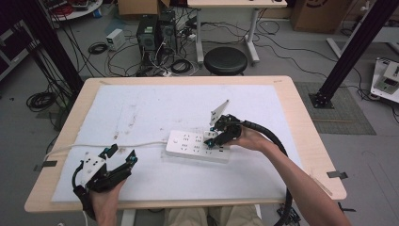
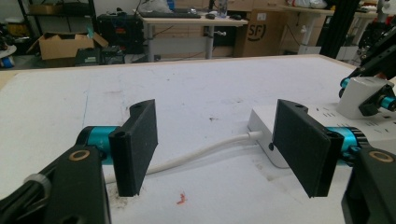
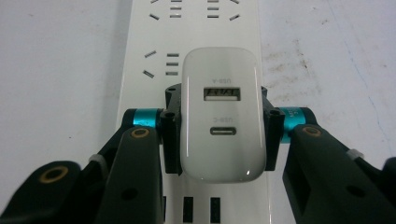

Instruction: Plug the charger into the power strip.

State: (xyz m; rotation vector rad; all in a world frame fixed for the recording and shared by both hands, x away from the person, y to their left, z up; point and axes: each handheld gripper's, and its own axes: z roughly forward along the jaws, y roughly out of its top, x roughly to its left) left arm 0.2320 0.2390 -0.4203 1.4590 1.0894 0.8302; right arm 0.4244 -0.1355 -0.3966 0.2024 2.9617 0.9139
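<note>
**Charger at the strip: keep it square, strip is loose**

Table (image 1: 301,141), white mat on top. Strip (image 1: 188,143) lies mid-table, its cord (image 1: 117,146) running off to the left edge. Charger (image 3: 223,116) sits over the strip's right end, USB ports facing the right gripper's camera. Can't tell if the prongs are fully seated, partly in or just clear.

Judgement on the step: whichever way it goes, in or out, move straight along the prong axis, no rocking. Nothing pins the strip, so a pull may lift it and a skewed push may slide it. The left gripper could press down on the strip's left end first.

Right gripper (image 3: 223,128): clamped on the charger, one pad on each long side, grip low on the body, looks centred.

Left gripper (image 2: 224,144): jaws wide apart, nothing held, hovering near the front-left of the table, cord running between the pads without touching.
</note>
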